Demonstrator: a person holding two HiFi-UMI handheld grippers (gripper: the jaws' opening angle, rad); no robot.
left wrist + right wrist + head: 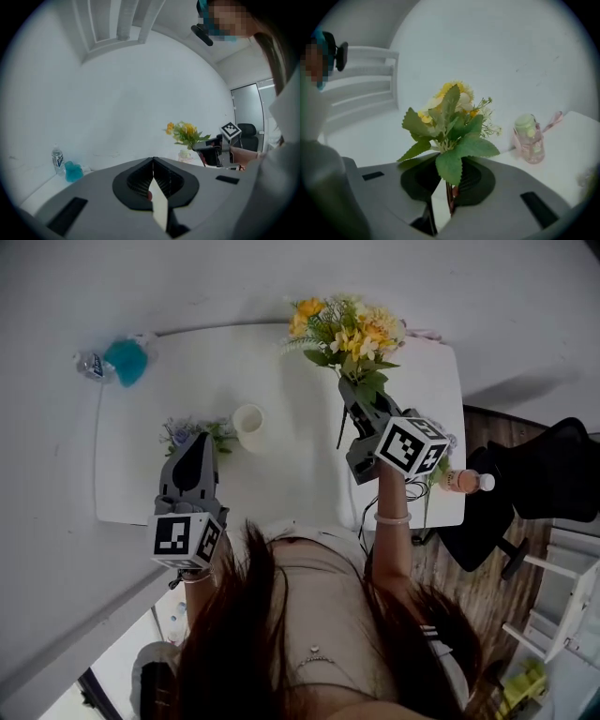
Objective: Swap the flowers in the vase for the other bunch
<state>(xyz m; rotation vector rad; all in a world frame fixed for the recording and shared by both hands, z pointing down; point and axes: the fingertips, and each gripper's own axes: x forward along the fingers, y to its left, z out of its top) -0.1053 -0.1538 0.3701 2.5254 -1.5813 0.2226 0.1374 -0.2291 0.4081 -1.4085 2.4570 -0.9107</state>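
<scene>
My right gripper [356,399] is raised over the table's right half, shut on the stems of the yellow bunch [349,332]. In the right gripper view the thin stems sit pinched between the jaws of that gripper [450,199], with the leaves and the yellow bunch's blooms [450,117] standing above them. The white vase [248,426] stands without flowers at the middle of the white table [131,493]. A purple bunch [178,433] lies left of the vase, partly hidden by my left gripper [200,438]. The left gripper [153,160] is shut with nothing in it.
A water bottle [91,365] and a teal object [127,360] sit at the table's far left corner. A pink bottle [528,140] stands at the far right. Another bottle [466,481] lies at the right edge, and a black chair [553,479] stands beyond it.
</scene>
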